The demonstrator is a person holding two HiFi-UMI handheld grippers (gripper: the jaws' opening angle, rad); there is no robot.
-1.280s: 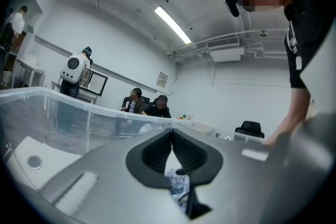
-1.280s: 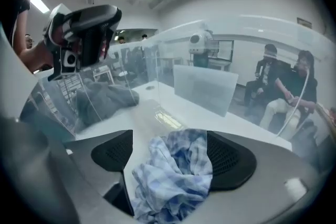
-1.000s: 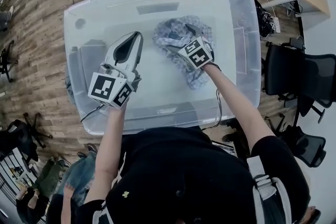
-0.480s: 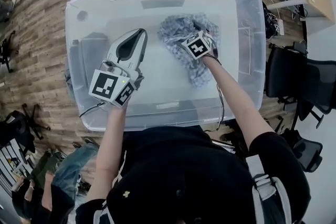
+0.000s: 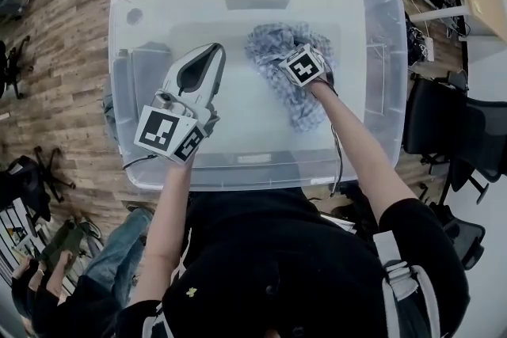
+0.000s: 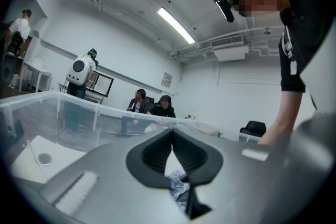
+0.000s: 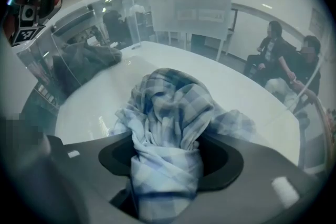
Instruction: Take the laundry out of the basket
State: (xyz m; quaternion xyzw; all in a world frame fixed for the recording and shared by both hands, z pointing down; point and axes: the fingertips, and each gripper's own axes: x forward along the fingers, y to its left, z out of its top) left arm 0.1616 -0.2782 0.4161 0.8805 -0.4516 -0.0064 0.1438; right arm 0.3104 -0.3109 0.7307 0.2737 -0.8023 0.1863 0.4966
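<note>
Black office chair (image 5: 440, 119), wooden floor (image 5: 57, 51)

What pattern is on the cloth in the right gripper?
The cloth is a pale blue and white check, clearest in the right gripper view.

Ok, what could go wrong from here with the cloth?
1. The right claw has just been closing on a bunched fold of the checked cloth; the rest lies loose on the bin floor, so the fold might slip free on lifting.
2. The trailing part could snag on the bin wall.
3. The left claw hovers shut over the bin, so nothing supports the tail.
</note>
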